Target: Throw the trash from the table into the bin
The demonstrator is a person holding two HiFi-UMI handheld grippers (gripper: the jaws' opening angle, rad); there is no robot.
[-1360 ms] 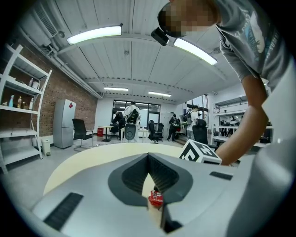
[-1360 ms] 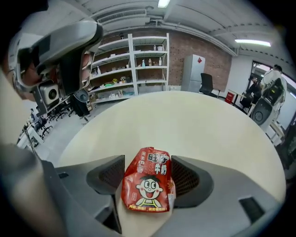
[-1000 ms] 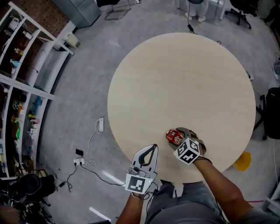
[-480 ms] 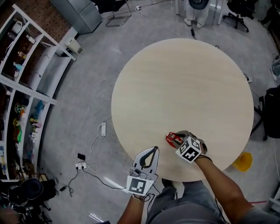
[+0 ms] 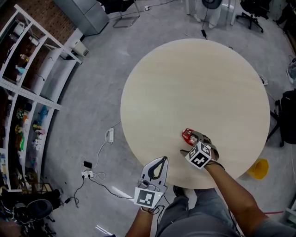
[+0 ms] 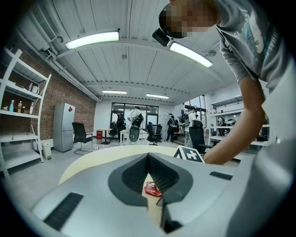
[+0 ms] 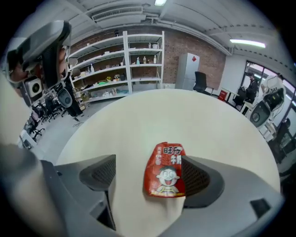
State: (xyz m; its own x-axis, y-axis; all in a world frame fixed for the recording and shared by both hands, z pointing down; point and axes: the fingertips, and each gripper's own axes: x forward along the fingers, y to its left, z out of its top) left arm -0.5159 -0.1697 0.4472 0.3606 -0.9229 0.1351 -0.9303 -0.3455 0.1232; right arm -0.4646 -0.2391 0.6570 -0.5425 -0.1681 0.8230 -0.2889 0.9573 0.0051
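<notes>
right gripper [image 7: 149, 177] jaws wider, wrapper [image 7: 165, 178] between

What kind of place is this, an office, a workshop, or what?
Probably a lab or workshop-style office: white metal shelving units stocked with small items stand against a red brick wall, and black wheeled office chairs sit on a bare grey concrete floor.
</notes>
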